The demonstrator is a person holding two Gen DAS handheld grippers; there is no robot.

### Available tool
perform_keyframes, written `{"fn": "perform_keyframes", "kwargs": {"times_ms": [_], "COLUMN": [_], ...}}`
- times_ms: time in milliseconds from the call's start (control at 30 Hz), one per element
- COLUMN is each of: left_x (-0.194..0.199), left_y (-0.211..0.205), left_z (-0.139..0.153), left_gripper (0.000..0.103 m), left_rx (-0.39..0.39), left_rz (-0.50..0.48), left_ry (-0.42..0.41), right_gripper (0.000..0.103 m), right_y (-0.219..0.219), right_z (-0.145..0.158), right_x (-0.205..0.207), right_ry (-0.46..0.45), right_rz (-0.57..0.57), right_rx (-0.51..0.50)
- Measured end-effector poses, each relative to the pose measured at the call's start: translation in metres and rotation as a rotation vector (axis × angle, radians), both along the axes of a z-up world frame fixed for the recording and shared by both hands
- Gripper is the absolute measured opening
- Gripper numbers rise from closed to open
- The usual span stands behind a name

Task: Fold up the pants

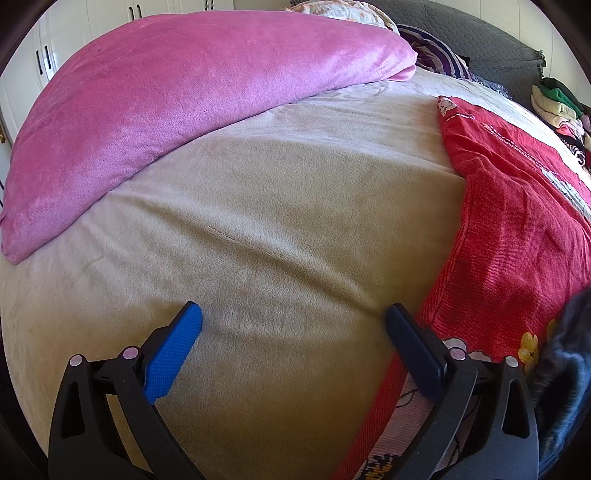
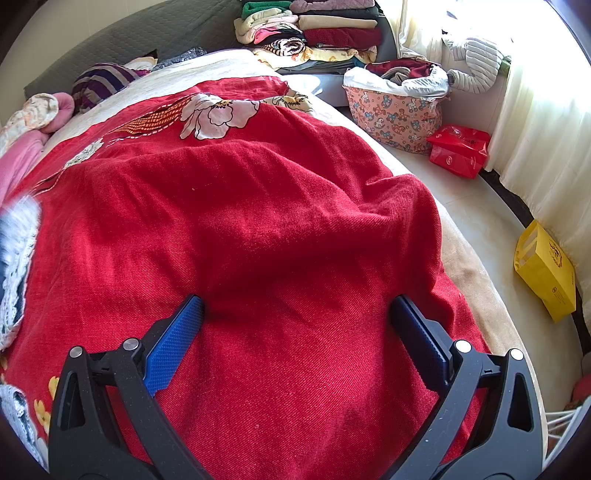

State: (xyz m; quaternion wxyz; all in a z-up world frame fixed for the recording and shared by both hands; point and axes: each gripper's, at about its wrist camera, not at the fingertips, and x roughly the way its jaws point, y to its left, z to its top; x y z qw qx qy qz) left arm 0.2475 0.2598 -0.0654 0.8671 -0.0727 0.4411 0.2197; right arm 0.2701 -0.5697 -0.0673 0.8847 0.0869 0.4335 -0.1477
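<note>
A dark garment, perhaps the pants [image 1: 565, 362], shows only as a blurred dark edge at the right of the left wrist view. In the right wrist view a dark piece with white lace trim [image 2: 14, 273] lies at the far left edge. My left gripper [image 1: 293, 314] is open and empty over the beige bed cover [image 1: 258, 221]. My right gripper [image 2: 297, 304] is open and empty over the red flowered blanket [image 2: 258, 206], which also shows in the left wrist view [image 1: 517, 229].
A pink plush blanket [image 1: 166, 92] lies at the bed's far left. Folded clothes [image 2: 314, 29] are stacked at the headboard. On the floor to the right stand a patterned laundry basket [image 2: 395, 114], a red bag [image 2: 458, 147] and a yellow bag [image 2: 546, 269].
</note>
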Motion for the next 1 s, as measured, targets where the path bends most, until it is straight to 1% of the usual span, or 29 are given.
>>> {"fn": "perform_keyframes", "kwargs": {"times_ms": [500,633,767,867,1000], "left_x": [-0.0017,-0.0010,-0.0014,-0.0023,-0.0020], "left_y": [-0.0002,0.0039,0.0020,0.0041,0.0020], "left_z": [0.0026,0.0026,0.0018,0.0005,-0.0003], "left_gripper": [0.099,0.099,0.099,0.099,0.099], "left_rx": [0.008,-0.014,-0.001,-0.021,-0.012], "left_rz": [0.002,0.001,0.003,0.003,0.003], "left_ry": [-0.016,-0.014,-0.015,-0.020,-0.014], "right_gripper": [0.095,0.095,0.095,0.095,0.095], "right_y": [-0.0002,-0.0003,-0.0002,0.0002,-0.0001], "right_z": [-0.0001,-0.0001,-0.0001,-0.0001,-0.0001], "right_x": [-0.0001,-0.0001,0.0000,0.0001,0.0000], "right_ry": [0.000,0.000,0.000,0.000,0.000], "right_rz": [0.000,0.000,0.000,0.000,0.000], "right_rx": [0.000,0.000,0.000,-0.001,0.000]}}
